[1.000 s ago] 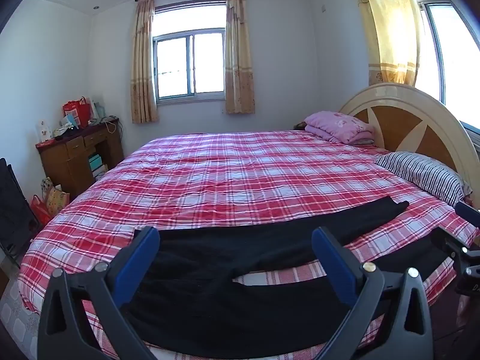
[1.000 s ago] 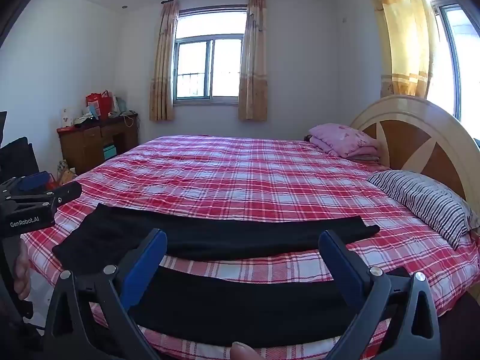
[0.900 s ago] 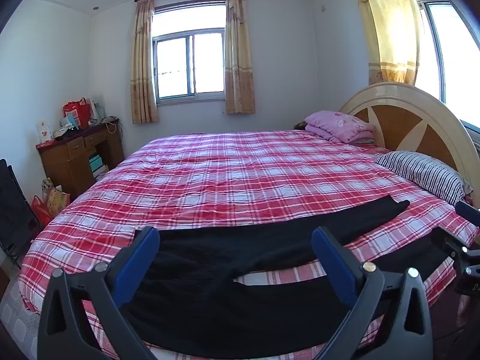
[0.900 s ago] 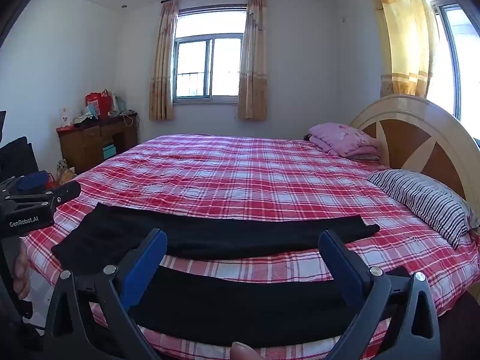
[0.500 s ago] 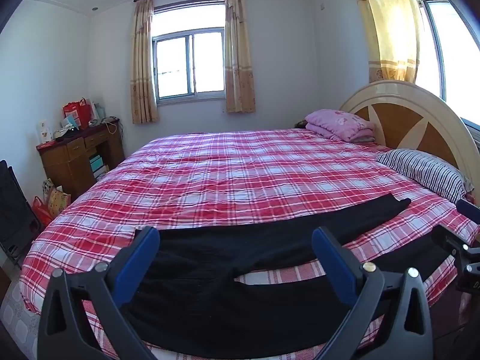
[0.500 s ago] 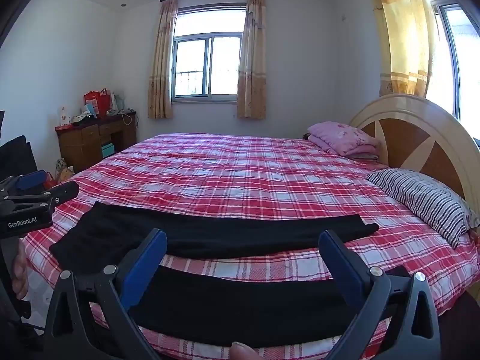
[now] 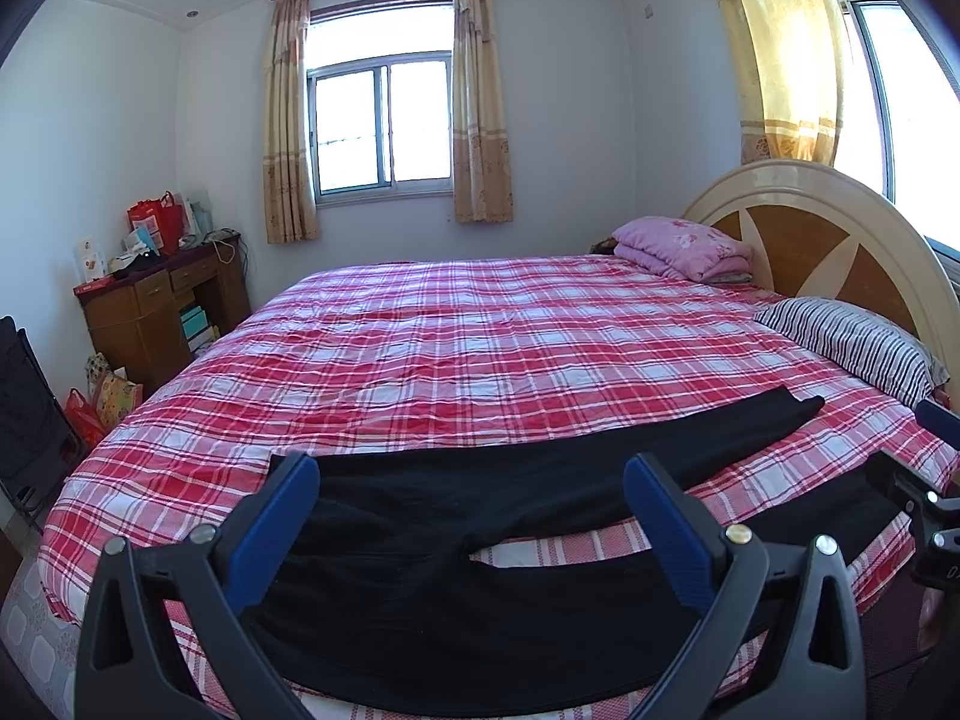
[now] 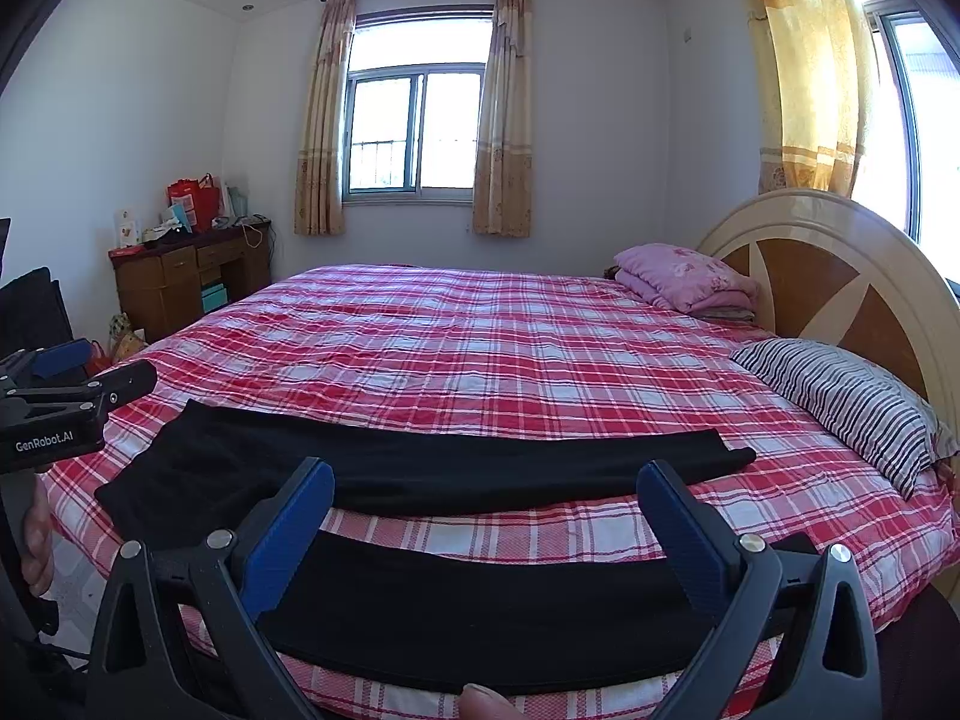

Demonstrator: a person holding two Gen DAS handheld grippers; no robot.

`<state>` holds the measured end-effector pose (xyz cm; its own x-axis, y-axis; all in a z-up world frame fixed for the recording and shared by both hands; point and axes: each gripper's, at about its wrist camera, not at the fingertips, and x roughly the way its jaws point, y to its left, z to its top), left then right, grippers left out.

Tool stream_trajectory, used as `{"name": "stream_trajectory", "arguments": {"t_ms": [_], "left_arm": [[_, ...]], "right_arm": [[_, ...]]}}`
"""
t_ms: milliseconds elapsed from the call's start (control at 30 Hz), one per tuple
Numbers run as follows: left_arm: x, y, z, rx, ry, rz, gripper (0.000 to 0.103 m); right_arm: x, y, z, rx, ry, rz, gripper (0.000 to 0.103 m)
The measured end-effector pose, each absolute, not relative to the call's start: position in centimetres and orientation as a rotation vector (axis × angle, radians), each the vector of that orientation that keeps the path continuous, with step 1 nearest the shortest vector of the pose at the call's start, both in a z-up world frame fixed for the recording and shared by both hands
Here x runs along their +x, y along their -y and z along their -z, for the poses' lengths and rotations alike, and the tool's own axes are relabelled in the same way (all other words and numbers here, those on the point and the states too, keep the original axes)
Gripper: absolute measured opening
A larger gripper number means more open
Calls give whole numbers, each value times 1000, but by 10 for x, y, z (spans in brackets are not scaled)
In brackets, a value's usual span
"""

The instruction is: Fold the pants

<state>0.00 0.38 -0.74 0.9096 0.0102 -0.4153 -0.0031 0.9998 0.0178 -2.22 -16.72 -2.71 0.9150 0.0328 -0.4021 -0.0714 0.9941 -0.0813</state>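
Observation:
Black pants [image 7: 480, 540] lie spread flat along the near edge of the red plaid bed [image 7: 480, 348], waist to the left, the two legs apart and running right. They also show in the right wrist view [image 8: 456, 468]. My left gripper [image 7: 474, 516] is open and empty, held above the waist and crotch. My right gripper [image 8: 486, 522] is open and empty, held above the near leg [image 8: 480, 606]. Each gripper shows at the edge of the other's view: the right one [image 7: 924, 480] and the left one [image 8: 66, 390].
A striped pillow [image 8: 852, 402] and folded pink bedding [image 8: 690, 282] lie by the round headboard [image 8: 840, 264] on the right. A wooden desk [image 7: 162, 300] with bags stands at the left wall. A dark rack [image 7: 24, 408] stands near the bed's left corner.
Both views have drifted very slightly. The pants lie as before and both grippers stay open.

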Motion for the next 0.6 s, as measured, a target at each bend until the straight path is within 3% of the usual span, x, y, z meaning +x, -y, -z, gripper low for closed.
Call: {"name": "stream_trajectory", "arguments": {"t_ms": [600], "left_arm": [[0, -5, 8, 16, -430, -9, 103]], "right_arm": [[-21, 166, 26, -99, -414, -53, 102]]}}
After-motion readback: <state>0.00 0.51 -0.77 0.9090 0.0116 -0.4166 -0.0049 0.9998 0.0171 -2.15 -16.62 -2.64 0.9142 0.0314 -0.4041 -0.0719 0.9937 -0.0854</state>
